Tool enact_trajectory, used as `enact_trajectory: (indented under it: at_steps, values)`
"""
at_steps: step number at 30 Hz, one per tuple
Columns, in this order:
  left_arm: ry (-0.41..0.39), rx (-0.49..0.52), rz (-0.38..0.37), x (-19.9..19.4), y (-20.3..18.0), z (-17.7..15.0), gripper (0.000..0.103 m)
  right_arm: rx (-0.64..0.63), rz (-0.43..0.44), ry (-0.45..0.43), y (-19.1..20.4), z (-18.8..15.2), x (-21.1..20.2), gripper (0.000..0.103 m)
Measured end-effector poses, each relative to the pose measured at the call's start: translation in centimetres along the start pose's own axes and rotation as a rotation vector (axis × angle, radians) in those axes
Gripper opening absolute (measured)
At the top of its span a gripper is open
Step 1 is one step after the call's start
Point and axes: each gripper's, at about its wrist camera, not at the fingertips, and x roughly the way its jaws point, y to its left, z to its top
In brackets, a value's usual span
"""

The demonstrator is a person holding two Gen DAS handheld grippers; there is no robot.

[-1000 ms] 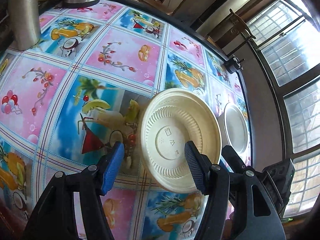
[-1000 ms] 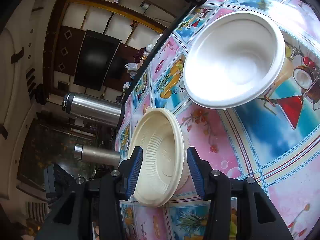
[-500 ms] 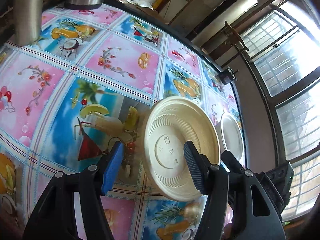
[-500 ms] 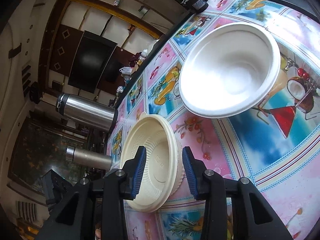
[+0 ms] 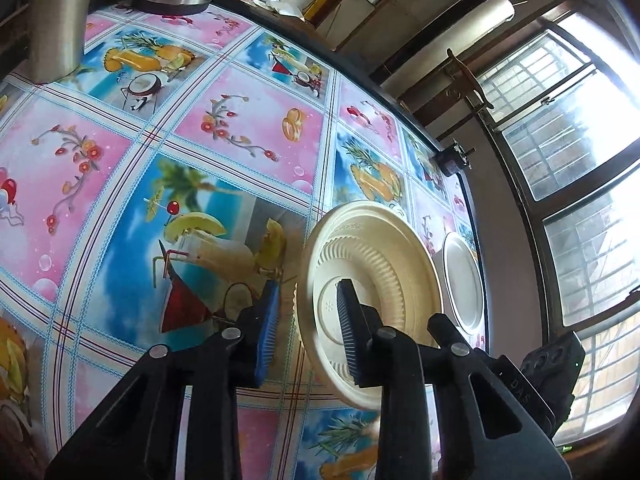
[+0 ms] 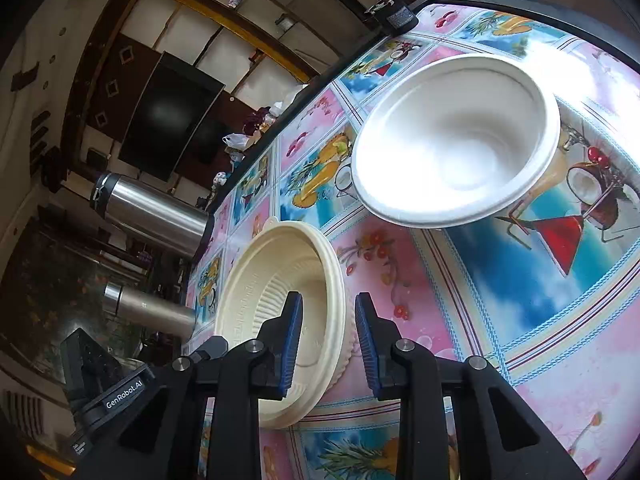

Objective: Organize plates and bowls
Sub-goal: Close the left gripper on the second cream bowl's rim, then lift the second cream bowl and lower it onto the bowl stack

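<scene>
Both grippers straddle the cream plate [image 6: 280,300] on edge, the right gripper [image 6: 326,340] narrowed around its rim and the left gripper [image 5: 306,332] likewise not yet clamped, probably to lift it toward the white bowl [image 6: 456,140] lying ahead.

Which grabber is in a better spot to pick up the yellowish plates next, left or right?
Probably the right gripper: its open jaws sit on either side of the cream plates' rim. The left gripper has one finger across the plates' underside, and the rim near its other finger is blurred.
</scene>
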Motion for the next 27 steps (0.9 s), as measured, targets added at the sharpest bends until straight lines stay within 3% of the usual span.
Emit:
enact_trajectory:
  at_steps: [6, 13, 27]
  values:
    - [-0.008, 0.008, -0.003, -0.1, -0.1, -0.1, 0.014, 0.003, -0.007, -0.009, -0.2, -0.1, 0.0, 0.025]
    - [-0.019, 0.02, 0.012, -0.1, -0.1, -0.2, 0.007, 0.007, -0.008, -0.004, -0.3, -0.1, 0.2, 0.01]
    - [-0.024, 0.032, 0.019, -1.1, -0.2, -1.0, 0.006, 0.048, -0.003, 0.023, -0.4, -0.4, -0.5, 0.009]
